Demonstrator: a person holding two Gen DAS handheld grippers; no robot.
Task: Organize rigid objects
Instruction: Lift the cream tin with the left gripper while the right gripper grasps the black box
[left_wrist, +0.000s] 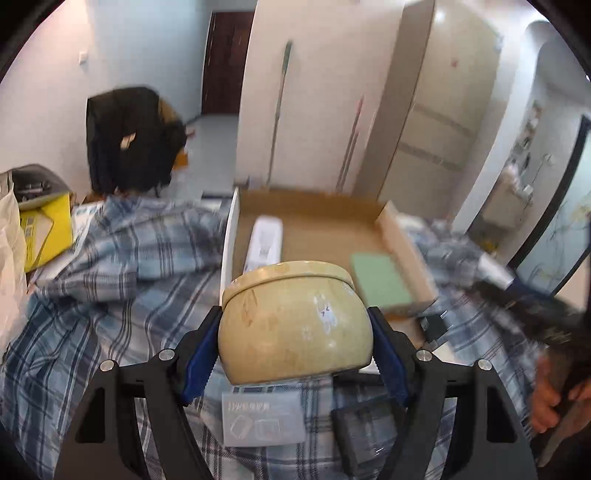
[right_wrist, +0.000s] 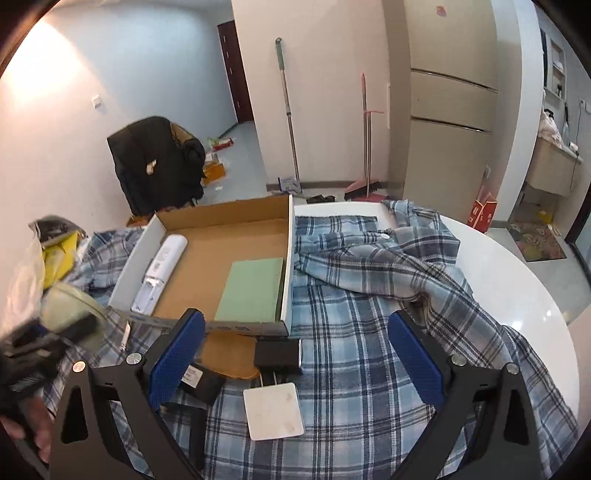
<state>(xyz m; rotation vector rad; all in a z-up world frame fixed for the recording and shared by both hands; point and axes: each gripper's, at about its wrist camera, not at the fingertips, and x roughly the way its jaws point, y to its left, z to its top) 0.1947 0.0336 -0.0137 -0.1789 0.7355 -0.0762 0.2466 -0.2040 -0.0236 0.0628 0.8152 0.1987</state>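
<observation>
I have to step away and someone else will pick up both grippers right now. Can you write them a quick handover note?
Left gripper: shut on the beige round tin, held just short of the cardboard box.
Right gripper: open, empty, over the plaid cloth.
Done: white remote and green pad lie in the box.
Left: the tin, the black box, the white square and the dark flat item on the cloth.

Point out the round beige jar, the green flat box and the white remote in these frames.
round beige jar (left_wrist: 295, 325): left wrist view, on its front wall.
green flat box (right_wrist: 253, 290): right wrist view, middle of its top face.
white remote (right_wrist: 162, 267): right wrist view, mid-body.
</observation>
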